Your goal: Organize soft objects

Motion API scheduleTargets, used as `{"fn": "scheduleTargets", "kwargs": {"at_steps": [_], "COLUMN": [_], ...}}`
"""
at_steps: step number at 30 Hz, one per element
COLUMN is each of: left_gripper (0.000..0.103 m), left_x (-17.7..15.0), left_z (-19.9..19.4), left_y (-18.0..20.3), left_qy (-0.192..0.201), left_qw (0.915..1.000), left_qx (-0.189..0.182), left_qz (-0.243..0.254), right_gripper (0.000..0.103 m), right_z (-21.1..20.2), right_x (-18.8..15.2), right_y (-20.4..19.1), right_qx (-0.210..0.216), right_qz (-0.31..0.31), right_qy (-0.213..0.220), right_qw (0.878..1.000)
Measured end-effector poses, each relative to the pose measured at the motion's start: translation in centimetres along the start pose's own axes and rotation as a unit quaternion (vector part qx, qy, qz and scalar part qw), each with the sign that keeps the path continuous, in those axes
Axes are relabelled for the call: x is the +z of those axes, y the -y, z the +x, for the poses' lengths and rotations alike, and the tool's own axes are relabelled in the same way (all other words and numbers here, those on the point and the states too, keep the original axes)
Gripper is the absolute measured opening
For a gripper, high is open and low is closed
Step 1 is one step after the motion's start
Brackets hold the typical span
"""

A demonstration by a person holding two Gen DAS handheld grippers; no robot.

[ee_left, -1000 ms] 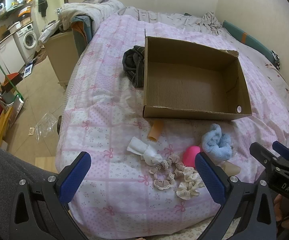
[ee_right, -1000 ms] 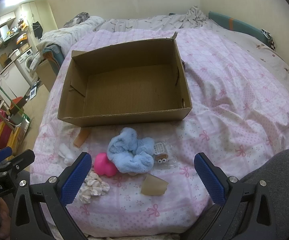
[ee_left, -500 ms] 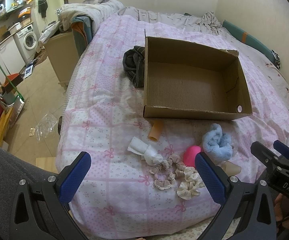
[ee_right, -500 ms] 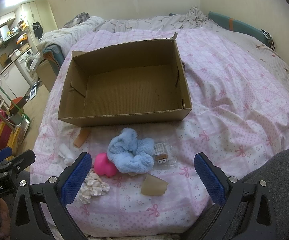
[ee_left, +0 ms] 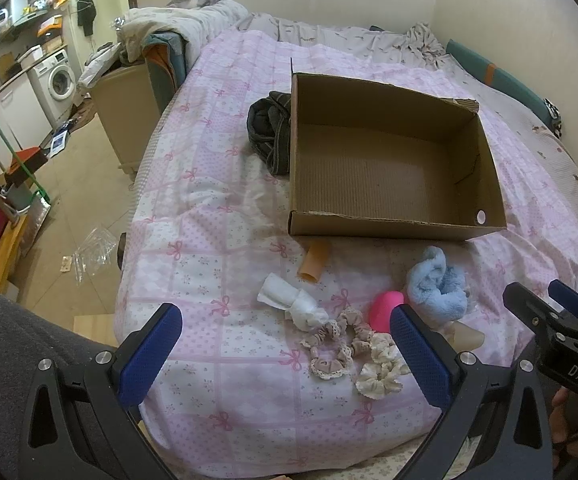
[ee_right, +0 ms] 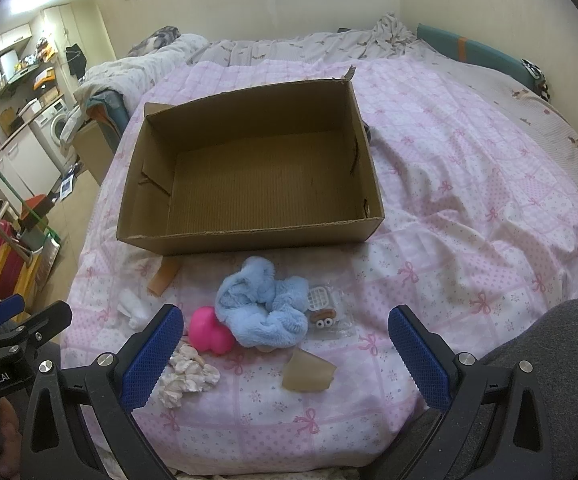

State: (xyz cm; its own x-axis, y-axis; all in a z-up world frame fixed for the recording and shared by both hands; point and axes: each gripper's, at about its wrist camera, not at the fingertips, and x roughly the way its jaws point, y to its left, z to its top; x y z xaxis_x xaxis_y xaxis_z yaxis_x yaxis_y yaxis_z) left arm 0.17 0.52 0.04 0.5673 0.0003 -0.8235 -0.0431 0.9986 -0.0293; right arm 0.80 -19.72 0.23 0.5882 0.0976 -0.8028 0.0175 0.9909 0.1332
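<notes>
Looking through the left wrist view first: left gripper [ee_left: 285, 344] is spread wide, blue pads [ee_left: 149, 354] well apart, nothing between them. It hangs over the near edge of the pink patchwork bedspread [ee_left: 209, 208]. Cardboard box [ee_left: 393, 168] sits mid-bed with its top uncovered, bare corrugated floor showing. Dark bundled garment [ee_left: 269, 136] lies touching the box's left outer wall. In front of the box: tan tube [ee_left: 315, 262] just beside the near wall, white cloth bundle [ee_left: 293, 302] below it, beige lace scrunchies [ee_left: 341, 344] and a cream scrunchie [ee_left: 379, 372] closest to the gripper. Pink soft toy [ee_left: 385, 306] touches the blue fluffy scrunchie [ee_left: 437, 288] on its right. Right gripper's black frame pokes in at the lower right edge.

Right wrist view: right gripper [ee_right: 285, 344] is also wide apart, pads [ee_right: 419, 354] holding nothing. Box [ee_right: 249, 172] dead ahead, interior bare. Blue fluffy scrunchie [ee_right: 263, 306] sits between the box's near wall and the gripper, pink soft toy [ee_right: 209, 330] against its left side. Small clear packet [ee_right: 325, 312] with tiny pieces touches the scrunchie's right side. Tan cone-shaped piece [ee_right: 307, 372] lies just below, near the bed edge. Cream scrunchie [ee_right: 187, 376] is partly behind the left pad. White cloth bundle [ee_right: 135, 310] and tan tube [ee_right: 165, 276] sit further left. Left gripper's frame shows at the left edge. Washing machine [ee_right: 57, 126] in the background room.
</notes>
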Motion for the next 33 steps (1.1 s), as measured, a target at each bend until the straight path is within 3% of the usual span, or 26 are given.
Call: {"fn": "scheduleTargets", "kwargs": {"at_steps": [33], "left_gripper": [0.103], "left_x": [0.13], "left_z": [0.19], "left_y": [-0.56], "left_qy": [-0.007], "left_qw": [0.9999], "left_qx": [0.001], "left_qz": [-0.007], "right_gripper": [0.103], "right_z": [-0.09], "right_x": [0.26], "right_y": [-0.14], "right_qx": [0.001], "right_qz": [0.0], "right_qy": [-0.004], "right_qw": [1.0]}}
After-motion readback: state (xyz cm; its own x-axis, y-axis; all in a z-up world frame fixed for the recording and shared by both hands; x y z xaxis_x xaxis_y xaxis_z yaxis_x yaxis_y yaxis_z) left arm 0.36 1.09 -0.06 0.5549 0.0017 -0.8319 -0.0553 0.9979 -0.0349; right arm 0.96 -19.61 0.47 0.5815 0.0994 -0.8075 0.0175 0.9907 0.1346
